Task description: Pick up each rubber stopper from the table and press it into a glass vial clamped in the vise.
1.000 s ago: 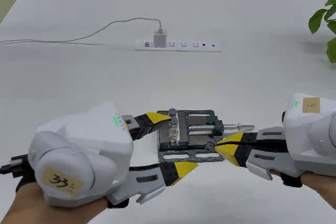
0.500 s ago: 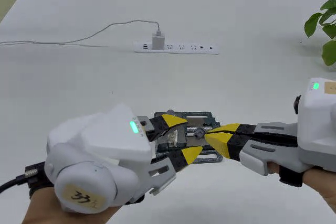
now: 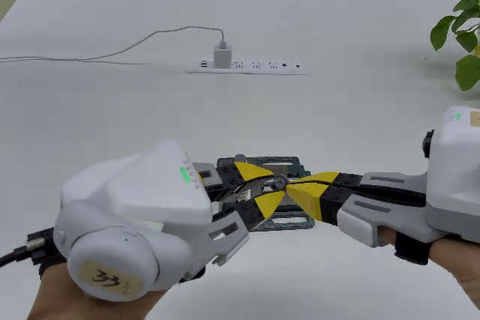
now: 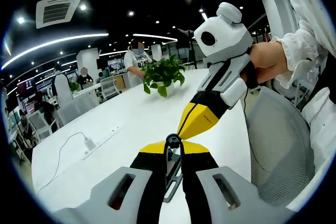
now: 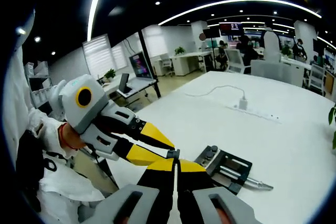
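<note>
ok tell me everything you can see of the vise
The vise is a small, dark metal block lying flat on the white table. In the right gripper view a bright screw rod sticks out of one end and small round grey tops stand at the other. In the head view the left tongs and right tongs meet over its middle at a rubber stopper, leaving its far edge and base plate showing.

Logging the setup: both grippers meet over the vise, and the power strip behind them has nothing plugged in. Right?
Not quite. The left gripper and right gripper do meet over the vise, but the power strip has a white charger plugged in, its cable trailing away; the head view shows it.
</note>
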The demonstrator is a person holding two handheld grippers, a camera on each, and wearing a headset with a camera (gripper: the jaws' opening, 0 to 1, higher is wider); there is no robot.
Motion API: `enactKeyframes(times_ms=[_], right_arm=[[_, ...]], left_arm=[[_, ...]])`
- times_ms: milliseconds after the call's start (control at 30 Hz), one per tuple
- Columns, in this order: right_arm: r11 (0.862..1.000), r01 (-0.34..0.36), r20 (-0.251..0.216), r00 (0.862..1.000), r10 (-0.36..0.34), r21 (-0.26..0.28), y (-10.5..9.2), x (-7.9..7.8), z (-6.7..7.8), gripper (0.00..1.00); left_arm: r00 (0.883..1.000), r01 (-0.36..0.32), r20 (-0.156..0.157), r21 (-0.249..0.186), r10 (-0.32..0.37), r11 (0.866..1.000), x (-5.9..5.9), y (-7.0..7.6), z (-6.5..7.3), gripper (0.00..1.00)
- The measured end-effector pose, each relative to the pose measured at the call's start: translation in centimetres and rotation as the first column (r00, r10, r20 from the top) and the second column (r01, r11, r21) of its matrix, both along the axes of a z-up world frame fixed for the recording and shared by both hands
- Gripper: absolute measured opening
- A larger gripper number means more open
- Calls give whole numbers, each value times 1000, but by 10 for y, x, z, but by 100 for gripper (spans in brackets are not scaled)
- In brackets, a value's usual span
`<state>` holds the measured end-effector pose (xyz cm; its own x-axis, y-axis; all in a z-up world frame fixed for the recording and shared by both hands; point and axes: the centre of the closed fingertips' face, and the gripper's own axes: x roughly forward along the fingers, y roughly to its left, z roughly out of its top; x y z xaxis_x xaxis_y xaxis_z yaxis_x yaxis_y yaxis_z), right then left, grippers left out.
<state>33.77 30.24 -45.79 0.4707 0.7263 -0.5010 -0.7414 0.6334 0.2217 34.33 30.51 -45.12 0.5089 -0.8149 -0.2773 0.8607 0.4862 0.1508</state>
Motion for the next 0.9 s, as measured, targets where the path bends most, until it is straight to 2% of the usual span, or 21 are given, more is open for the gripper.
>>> enactKeyframes(times_ms=[233,367,667,900], right_arm=[[1000,-3,0,1000,3,3,2,0,1,0],[1000,-8,3,1000,8,0,1,-1,1,0],[998,-57,48,997,59,-24,1,-3,3,0],[996,-82,62,995,83,-26,2,-6,6,0]], left_arm=[[1000,-5,0,-7,5,1000,0,1,0,5],[1000,-3,-14,-18,3,1000,0,1,0,4],[994,-6,-108,-107,-6,994,-1,3,2,3],[988,3,-153,-155,-27,988,-3,5,4,3]])
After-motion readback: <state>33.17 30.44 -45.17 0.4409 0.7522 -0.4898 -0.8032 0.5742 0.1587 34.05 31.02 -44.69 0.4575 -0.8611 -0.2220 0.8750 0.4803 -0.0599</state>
